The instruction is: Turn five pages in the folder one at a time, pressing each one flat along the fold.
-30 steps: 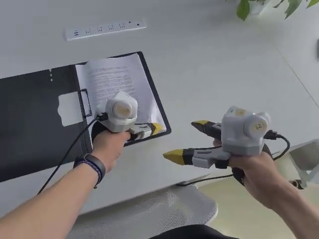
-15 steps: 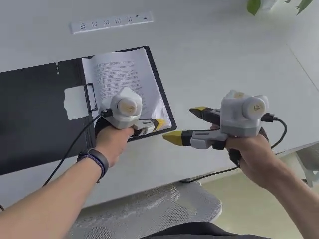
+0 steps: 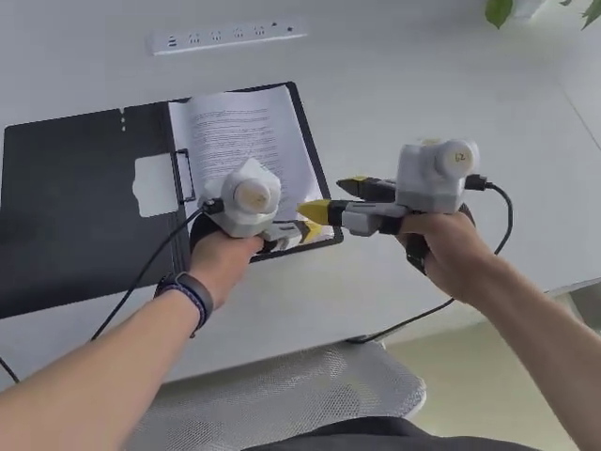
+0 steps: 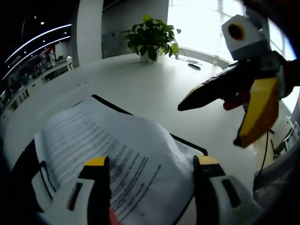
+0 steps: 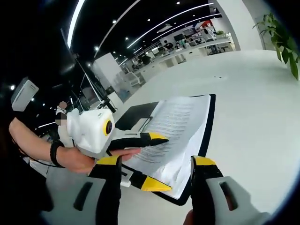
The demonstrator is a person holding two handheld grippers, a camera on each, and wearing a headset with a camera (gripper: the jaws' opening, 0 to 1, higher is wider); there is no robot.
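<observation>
Spread wide and clamped on nothing, the left gripper [image 4: 151,161] is held at the near right corner of the pages [image 4: 117,140]. The top sheet is framed between its two yellow-tipped jaws and is seen bulging a little upward. In the right gripper view, one of those jaws is laid over the corner of the stack, while the other is held just off the near edge of the folder [image 3: 84,216]. The right gripper [image 5: 155,161] is likewise released, its jaws apart and empty. Its tips are brought over the folder's right edge, just beside the left gripper's jaws; whether the paper is touched cannot be told. The folder is laid open and flat on the white table [image 3: 423,85], with its black cover to the left and the printed pages on the right half, where a clip [image 3: 185,176] is seen at the fold. A white patch [image 3: 155,183] is borne by the left inner cover. Beyond the folder a power strip [image 3: 230,36] is set on the table, and a potted plant [image 4: 150,40] is placed well apart at the far side. A dark band [image 3: 188,291] is worn on the left wrist.
</observation>
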